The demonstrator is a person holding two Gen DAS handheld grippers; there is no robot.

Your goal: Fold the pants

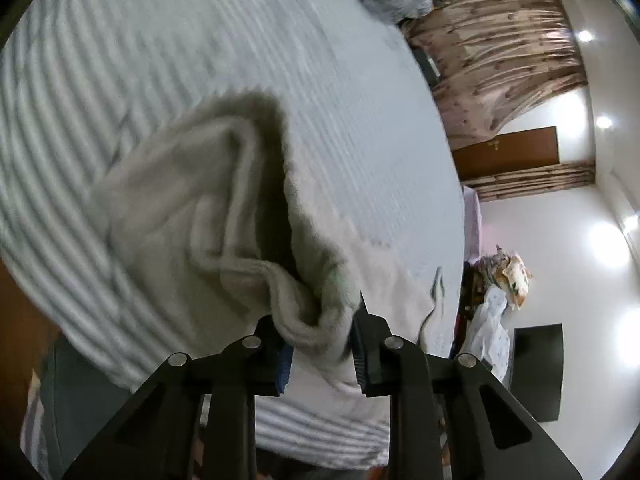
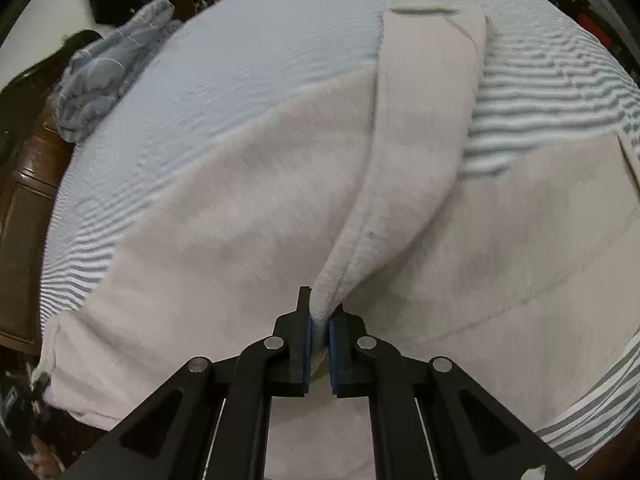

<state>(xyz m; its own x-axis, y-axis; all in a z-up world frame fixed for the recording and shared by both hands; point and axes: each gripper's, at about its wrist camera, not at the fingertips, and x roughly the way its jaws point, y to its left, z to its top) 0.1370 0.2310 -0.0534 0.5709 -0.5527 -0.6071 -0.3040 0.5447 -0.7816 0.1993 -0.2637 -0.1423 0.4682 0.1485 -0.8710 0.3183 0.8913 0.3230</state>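
Observation:
Pale grey fleece pants [image 2: 224, 216] lie spread on a striped bedsheet [image 2: 256, 52]. One leg [image 2: 428, 92] runs away from me toward the far edge; another part [image 2: 520, 232] lies to the right. My right gripper [image 2: 319, 320] is shut on a ridge of the pants fabric near the middle, lifting it into a fold. In the left wrist view my left gripper [image 1: 320, 332] is shut on a bunched edge of the pants [image 1: 208, 216], held above the bedsheet [image 1: 192, 40], with the opening of the garment gaping dark behind it.
A crumpled blue-grey blanket [image 2: 108, 64] sits at the bed's far left corner, beside wooden furniture [image 2: 24, 184]. In the left wrist view, curtains [image 1: 500, 52], a brown door [image 1: 508, 152] and a pile of clothes [image 1: 500, 292] stand beyond the bed's edge.

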